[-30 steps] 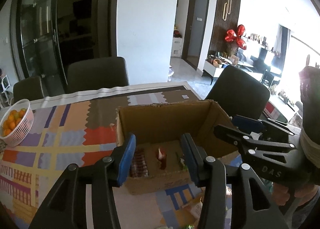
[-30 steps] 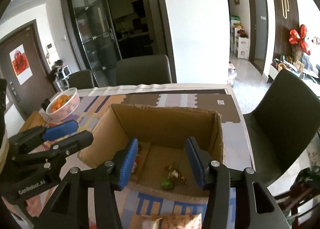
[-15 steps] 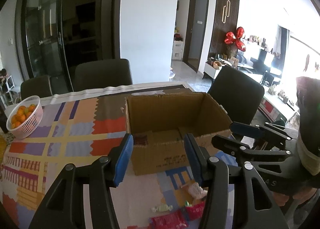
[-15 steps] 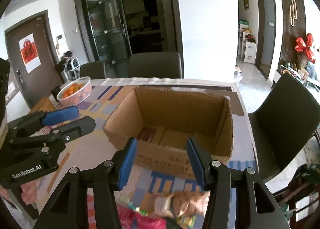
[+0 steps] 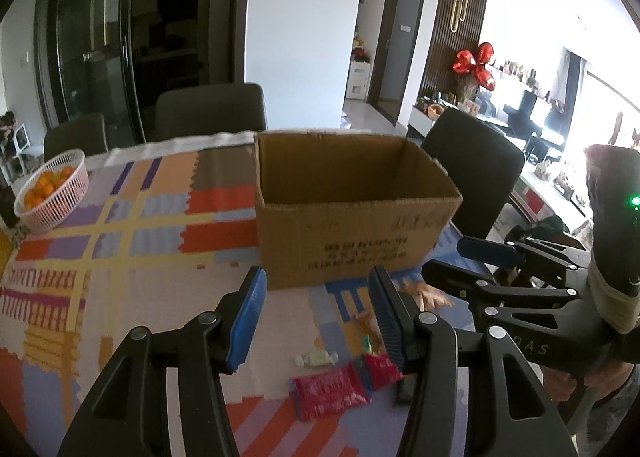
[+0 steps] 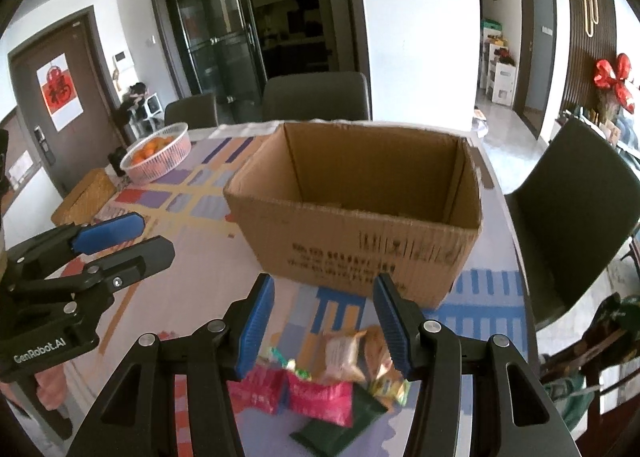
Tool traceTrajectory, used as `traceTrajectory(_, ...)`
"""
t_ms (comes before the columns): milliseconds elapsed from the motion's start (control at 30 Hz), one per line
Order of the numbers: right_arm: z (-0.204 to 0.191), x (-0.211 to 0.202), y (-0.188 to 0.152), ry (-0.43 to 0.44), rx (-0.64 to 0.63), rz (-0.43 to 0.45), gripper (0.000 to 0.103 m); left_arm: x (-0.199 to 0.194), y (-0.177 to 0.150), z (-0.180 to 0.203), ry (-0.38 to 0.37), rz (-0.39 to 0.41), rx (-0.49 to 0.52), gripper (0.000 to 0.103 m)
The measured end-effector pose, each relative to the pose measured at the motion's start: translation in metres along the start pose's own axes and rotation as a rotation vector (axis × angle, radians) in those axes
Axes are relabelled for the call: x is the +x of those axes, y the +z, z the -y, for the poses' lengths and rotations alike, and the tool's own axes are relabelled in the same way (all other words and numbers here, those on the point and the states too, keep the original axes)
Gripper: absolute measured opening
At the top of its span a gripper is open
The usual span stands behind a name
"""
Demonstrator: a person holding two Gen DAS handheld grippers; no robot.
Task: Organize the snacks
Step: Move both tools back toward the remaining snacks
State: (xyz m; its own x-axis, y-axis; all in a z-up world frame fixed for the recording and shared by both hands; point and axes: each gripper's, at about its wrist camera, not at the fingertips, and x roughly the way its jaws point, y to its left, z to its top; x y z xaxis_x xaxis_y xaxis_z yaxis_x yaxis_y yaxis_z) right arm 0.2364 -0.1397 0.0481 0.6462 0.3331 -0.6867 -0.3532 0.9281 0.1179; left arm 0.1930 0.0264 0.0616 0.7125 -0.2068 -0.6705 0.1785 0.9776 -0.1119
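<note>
Both my left claw (image 5: 316, 321) and right claw (image 6: 326, 327) hang part-open and empty, so next I pick a snack (image 6: 320, 397) for the cardboard box (image 6: 360, 213).

One cardboard box (image 6: 360, 217), one basket of oranges (image 6: 158, 157), two pink snack packs (image 6: 320, 397), three dark chairs (image 6: 316, 97).

The table (image 6: 208, 269) (patchwork cloth) bears a cardboard box (image 6: 360, 241), fruit basket (image 6: 158, 155) and snack packets (image 6: 320, 397).
</note>
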Motion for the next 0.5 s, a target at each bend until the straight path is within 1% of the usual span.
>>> traceTrajectory(467, -0.005, 0.007, -0.06, -0.003, 0.013, -0.083, 0.052, 0.022, -0.063, -0.003, -0.053, -0.134, -0.049, 0.053)
traceTrajectory(500, -0.004, 0.008, -0.064, -0.006, 0.018, -0.09, 0.054, 0.024, -0.066, -0.004, -0.058, -0.143, -0.051, 0.053)
